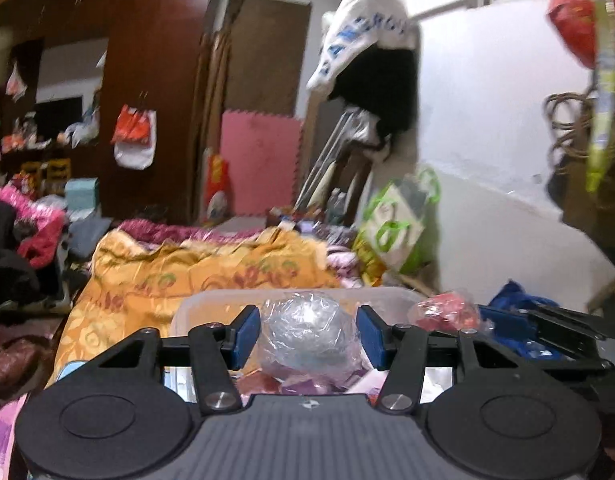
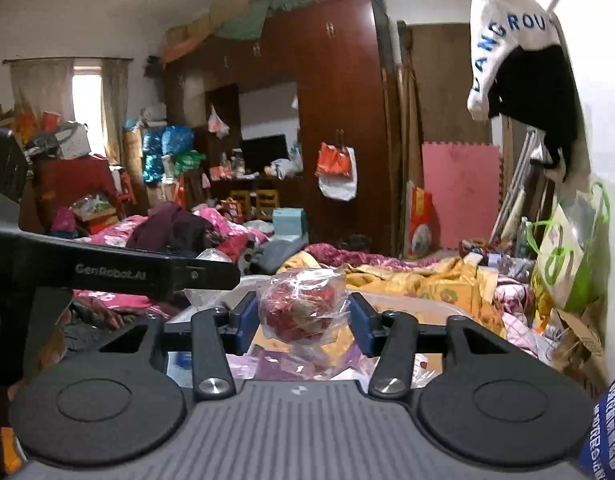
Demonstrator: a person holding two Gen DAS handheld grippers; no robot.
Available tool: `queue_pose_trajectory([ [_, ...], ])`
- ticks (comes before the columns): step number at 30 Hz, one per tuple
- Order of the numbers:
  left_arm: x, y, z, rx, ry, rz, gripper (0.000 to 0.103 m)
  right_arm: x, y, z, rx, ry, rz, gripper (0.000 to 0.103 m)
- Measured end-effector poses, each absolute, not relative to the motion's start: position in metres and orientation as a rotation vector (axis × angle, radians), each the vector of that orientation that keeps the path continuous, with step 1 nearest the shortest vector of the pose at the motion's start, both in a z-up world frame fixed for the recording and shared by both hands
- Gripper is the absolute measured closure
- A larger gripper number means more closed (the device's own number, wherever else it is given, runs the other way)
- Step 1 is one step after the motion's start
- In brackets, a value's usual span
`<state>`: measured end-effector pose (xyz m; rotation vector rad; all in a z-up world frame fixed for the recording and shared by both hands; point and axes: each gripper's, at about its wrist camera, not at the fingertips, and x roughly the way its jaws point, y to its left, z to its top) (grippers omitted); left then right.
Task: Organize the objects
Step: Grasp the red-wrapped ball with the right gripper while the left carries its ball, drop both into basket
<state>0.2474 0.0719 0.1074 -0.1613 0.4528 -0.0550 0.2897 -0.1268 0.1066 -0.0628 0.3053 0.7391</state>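
Note:
A silvery ball wrapped in clear plastic (image 1: 309,330) sits between the blue pads of my left gripper (image 1: 309,338). Both pads touch its wrap, and it hangs above a clear plastic box (image 1: 211,308). In the right wrist view, a red and gold ball in a clear bag (image 2: 301,310) is held the same way by my right gripper (image 2: 303,318), above purple packets (image 2: 267,360). The left wrist view also shows the red ball (image 1: 445,312) at the tips of the right gripper's fingers (image 1: 507,316). The left gripper's black housing (image 2: 107,270) crosses the left side.
The box lies on a bed with an orange patterned quilt (image 1: 167,276) and heaps of clothes (image 2: 179,228). A green and white bag (image 1: 399,224) leans on the white wall to the right. A dark wardrobe (image 2: 335,120) and a pink mat (image 2: 459,196) stand behind.

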Motion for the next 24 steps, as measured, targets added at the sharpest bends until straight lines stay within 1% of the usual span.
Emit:
queue_pose_trajectory([
  [1, 0.255, 0.074, 0.103, -0.163, 0.472, -0.062, 0.033, 0.292, -0.124, 0.101, -0.073, 0.309, 0.738, 0.035],
  [2, 0.26, 0.075, 0.099, -0.158, 0.484, -0.072, 0.028, 0.292, -0.127, 0.097, -0.073, 0.306, 0.737, 0.018],
  [3, 0.265, 0.076, 0.096, -0.151, 0.495, -0.074, 0.023, 0.292, -0.13, 0.093, -0.069, 0.303, 0.731, 0.009],
  [5, 0.267, 0.079, 0.089, -0.14, 0.509, -0.046, 0.023, 0.286, -0.136, 0.091, -0.056, 0.282, 0.727, 0.008],
  [7, 0.263, 0.082, 0.087, -0.145, 0.496, -0.043, 0.023, 0.278, -0.145, 0.094, -0.037, 0.267, 0.735, 0.0],
  [11, 0.238, 0.082, 0.091, -0.155, 0.444, -0.07, 0.022, 0.256, -0.158, 0.107, -0.056, 0.214, 0.721, 0.0],
  [14, 0.212, 0.075, 0.094, -0.105, 0.404, -0.051, 0.011, 0.237, -0.17, 0.11, -0.066, 0.199, 0.672, 0.0],
  [15, 0.205, 0.074, 0.093, -0.092, 0.397, -0.067, 0.004, 0.233, -0.173, 0.109, -0.071, 0.188, 0.651, 0.0],
  [16, 0.199, 0.073, 0.092, -0.091, 0.399, -0.1, 0.002, 0.229, -0.175, 0.109, -0.08, 0.167, 0.614, 0.0],
  [19, 0.189, 0.07, 0.087, -0.106, 0.429, -0.152, 0.002, 0.214, -0.179, 0.103, -0.098, 0.113, 0.512, 0.0],
  [24, 0.183, 0.057, 0.084, -0.065, 0.413, -0.102, 0.002, 0.22, -0.181, 0.107, -0.06, 0.234, 0.492, 0.0],
])
